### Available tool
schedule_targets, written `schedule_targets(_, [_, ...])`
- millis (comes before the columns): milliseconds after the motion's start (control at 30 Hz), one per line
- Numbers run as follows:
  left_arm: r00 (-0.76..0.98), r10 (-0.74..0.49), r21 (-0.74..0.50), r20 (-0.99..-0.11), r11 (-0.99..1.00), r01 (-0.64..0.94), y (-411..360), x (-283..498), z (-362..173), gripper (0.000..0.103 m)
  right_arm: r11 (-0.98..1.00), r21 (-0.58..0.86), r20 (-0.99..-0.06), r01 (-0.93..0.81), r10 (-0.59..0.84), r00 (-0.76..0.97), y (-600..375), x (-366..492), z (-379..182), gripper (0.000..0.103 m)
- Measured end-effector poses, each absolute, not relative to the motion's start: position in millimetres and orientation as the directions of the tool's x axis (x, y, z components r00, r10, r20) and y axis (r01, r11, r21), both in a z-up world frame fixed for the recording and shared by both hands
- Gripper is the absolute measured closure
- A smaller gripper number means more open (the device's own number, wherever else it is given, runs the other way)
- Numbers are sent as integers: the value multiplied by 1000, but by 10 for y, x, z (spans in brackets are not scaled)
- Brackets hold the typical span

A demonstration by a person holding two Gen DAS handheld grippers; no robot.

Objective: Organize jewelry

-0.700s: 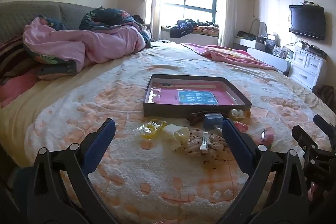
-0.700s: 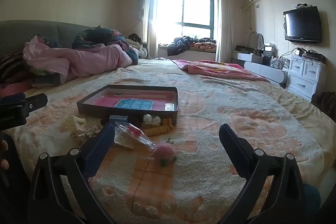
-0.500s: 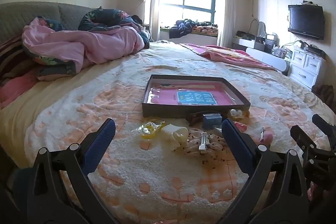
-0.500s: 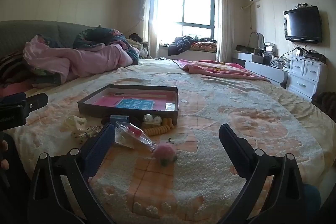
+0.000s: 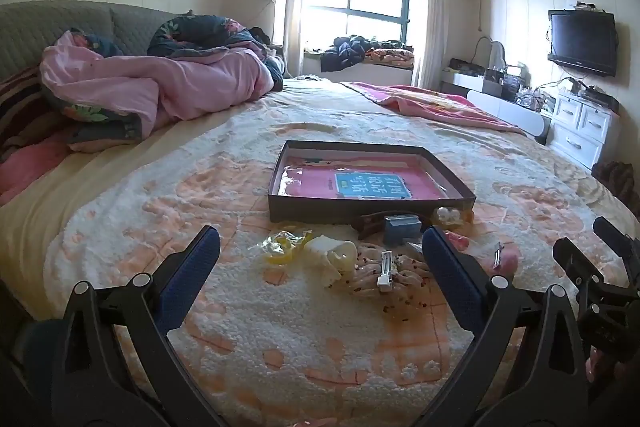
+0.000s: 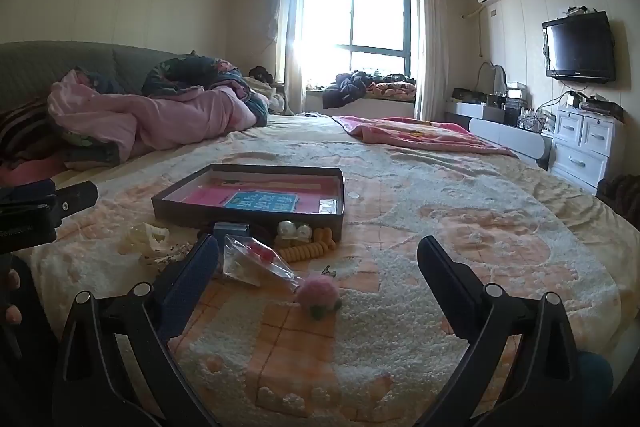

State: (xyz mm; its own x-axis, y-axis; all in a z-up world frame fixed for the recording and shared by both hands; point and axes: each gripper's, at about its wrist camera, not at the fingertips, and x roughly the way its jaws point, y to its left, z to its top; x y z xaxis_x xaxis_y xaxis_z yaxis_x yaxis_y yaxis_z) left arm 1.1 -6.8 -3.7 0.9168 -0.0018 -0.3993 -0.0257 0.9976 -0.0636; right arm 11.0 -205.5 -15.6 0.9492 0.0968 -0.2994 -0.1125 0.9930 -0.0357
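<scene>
A shallow dark box (image 5: 288, 211) (image 6: 176, 213) with a pink and blue lining lies open on the bed blanket. Small accessories are scattered before it: a yellow piece (image 5: 280, 247), a white hair claw (image 5: 332, 251) (image 6: 146, 239), a white clip (image 5: 385, 269) on spotted fabric, a blue packet (image 5: 402, 227), pearl beads (image 6: 294, 230), an orange coil tie (image 6: 306, 251), a clear bag (image 6: 256, 261) and a pink pom-pom (image 6: 319, 295). My left gripper (image 5: 320, 255) is open and empty above the blanket, short of the pile. My right gripper (image 6: 318, 263) is open and empty, with the pom-pom between its fingers' line.
A rumpled pink duvet (image 5: 152, 91) lies at the bed's far left and a pink blanket (image 6: 420, 135) at the far right. White drawers (image 6: 588, 147) and a wall TV (image 6: 578, 47) stand at the right. The other gripper shows at each view's edge.
Both views have shifted slightly; the box and the accessories sit a little lower and nearer in frame. Both grippers stay open and nothing was picked up.
</scene>
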Motion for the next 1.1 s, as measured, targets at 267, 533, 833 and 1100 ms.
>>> schedule_targets(267, [916,-5,-65,-401,998,-23,-74,15,-50,10,993,-36,-300,-116,100,949,-2054,118,-158,6])
schedule_targets(533, [916,-7,-67,-400,998,-22,-63,15,-49,10,993,-35,-298,-115,99,949,-2058,122,-155,6])
schedule_targets(833, [917,-8,-69,-400,997,-21,-108,17,-42,10,993,-36,-294,-115,99,951,-2055,117,-154,6])
schedule_targets(1100, [916,-13,-72,-400,997,-17,-72,27,-5,10,992,-40,-291,-116,99,952,-2043,113,-129,6])
